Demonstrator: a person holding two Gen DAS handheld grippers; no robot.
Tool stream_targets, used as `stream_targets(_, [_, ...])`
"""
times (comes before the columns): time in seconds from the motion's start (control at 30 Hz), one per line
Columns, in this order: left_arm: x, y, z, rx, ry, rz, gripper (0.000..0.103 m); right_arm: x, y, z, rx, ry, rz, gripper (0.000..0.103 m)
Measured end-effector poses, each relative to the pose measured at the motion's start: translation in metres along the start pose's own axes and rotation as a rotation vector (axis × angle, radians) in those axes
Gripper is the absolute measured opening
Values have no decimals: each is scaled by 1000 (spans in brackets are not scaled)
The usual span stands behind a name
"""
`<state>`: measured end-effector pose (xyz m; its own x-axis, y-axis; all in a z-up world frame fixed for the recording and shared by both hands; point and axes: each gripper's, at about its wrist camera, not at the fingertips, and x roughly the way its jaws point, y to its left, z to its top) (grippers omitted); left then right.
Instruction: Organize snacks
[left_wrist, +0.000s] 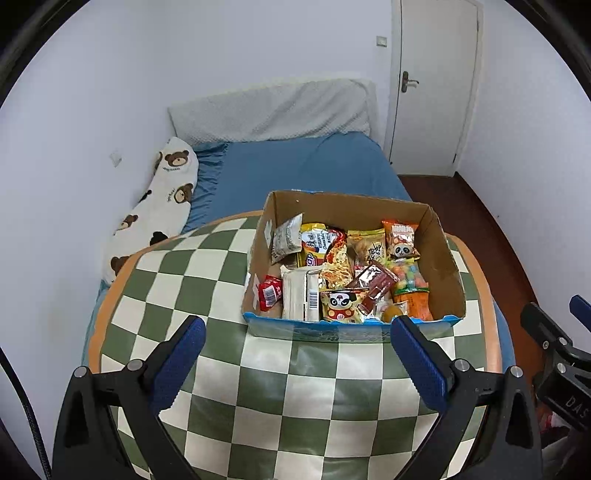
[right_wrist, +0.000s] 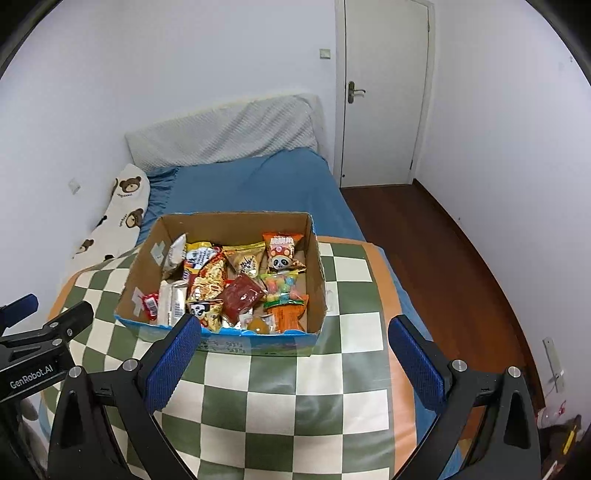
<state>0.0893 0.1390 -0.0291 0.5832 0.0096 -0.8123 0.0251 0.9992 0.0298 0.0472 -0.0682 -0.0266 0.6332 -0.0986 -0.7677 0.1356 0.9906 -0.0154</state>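
An open cardboard box with a blue front sits on a green-and-cream checkered mat. It holds several snack packets: a noodle pack, a white bar, a panda pouch, an orange panda pack, a dark red pack. The box also shows in the right wrist view. My left gripper is open and empty, just in front of the box. My right gripper is open and empty, in front of the box's right half.
The mat lies on a bed with a blue sheet. A bear-print pillow lies along the left wall, a grey cushion at the head. A white door and wooden floor are to the right.
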Motion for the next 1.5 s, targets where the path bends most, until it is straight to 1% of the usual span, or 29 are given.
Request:
stream_targets(0.17, [14,-2,2,-2,23,-4,103,16,0,1,6,25,-6,103])
stream_targets(0.4, [25,-2,3,3,42,-13,103,25,0,3,10,38,1,103])
stream_targets(0.77, [23,-3,6,13,32,-22,103,27,2,6,6,46,22,103])
stream_targets(1.23, [19,-6,8,23,21,-25,103,23,0,10,1,33,14,103])
stream_targets(1.5, [19,-7,8,20,28,-22,103,22,-1,10,2,34,16,103])
